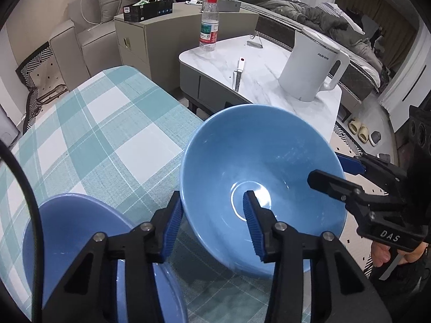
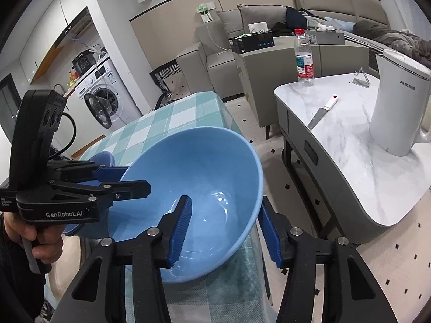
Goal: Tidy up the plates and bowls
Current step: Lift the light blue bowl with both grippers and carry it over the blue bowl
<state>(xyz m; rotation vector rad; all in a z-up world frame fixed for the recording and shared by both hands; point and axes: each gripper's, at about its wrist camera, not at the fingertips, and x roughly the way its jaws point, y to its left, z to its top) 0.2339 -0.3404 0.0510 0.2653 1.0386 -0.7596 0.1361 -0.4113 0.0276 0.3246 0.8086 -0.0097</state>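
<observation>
The light blue bowl [image 1: 258, 167] is off the table [image 1: 107, 123], tilted with its opening turned toward both cameras, above the table's near right corner. Two grippers straddle its rim from opposite sides.

The left gripper [image 1: 212, 223] has one jaw against the outer wall and one inside the basin, the rim running between them. The pads appear to press on the wall, so I judge it clamped on the bowl.

The right gripper [image 2: 226, 231] straddles the opposite rim the same way, one jaw inside and one outside. The inner pad looks seated on the wall. At the outer pad the contact is less clear, though it lies close along the rim. I judge it gripping.

The two-sided hold likely serves to steady a wide, smooth, sloping vessel that one narrow pinch could let swing.

A darker blue bowl [image 1: 80, 242] sits on the table near its front edge, just left of the lifted bowl. It is probably the nesting target.

The kettle [image 1: 312, 64], bottle [image 1: 209, 24] and knife [image 1: 238, 74] stand on a separate marble side table [image 1: 266, 62], well apart.
</observation>
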